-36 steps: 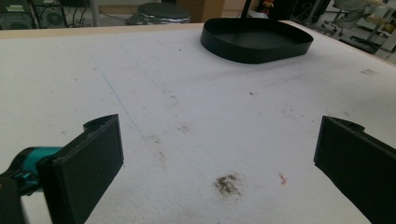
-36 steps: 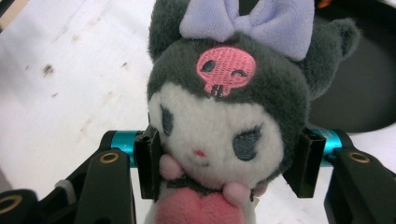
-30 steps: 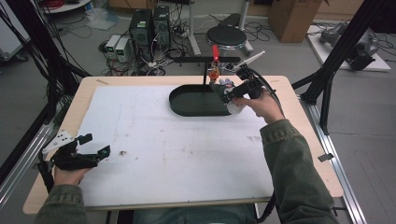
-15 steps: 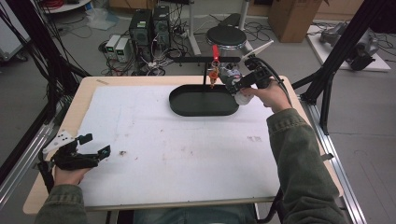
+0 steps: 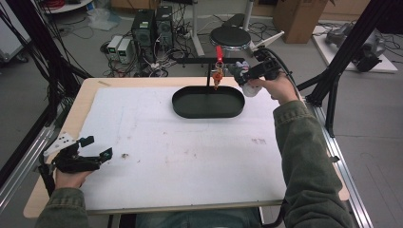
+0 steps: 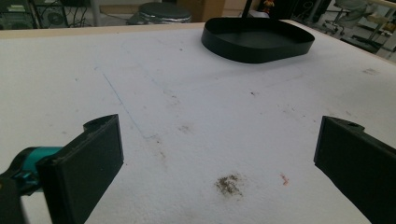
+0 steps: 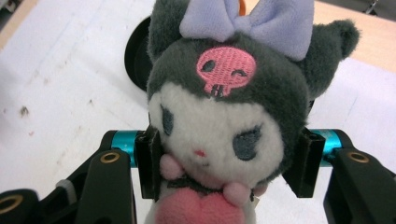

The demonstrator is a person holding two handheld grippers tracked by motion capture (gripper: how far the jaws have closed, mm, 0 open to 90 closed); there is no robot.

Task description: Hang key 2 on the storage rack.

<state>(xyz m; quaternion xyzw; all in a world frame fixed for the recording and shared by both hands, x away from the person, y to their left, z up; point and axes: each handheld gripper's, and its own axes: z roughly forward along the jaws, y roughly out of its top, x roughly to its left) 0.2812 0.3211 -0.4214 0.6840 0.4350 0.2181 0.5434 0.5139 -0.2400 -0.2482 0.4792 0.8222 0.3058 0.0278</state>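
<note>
Plush point(image 7: 219, 116) sits clamped between the jaws of my right gripper point(image 5: 244, 76), raised beside the stand's point(image 5: 207, 71) arm at the tray's point(image 5: 207, 113) far right end. My left gripper point(image 5: 92, 149) rests on the white mat point(image 5: 190, 156) near the table's front left, jaws spread with nothing between.

Olive-green sleeves point(image 5: 304, 156); 2 black grippers, left gripper point(image 5: 95, 148) and right gripper point(image 7: 224, 161), with teal bars and brass-ringed screw holes.
</note>
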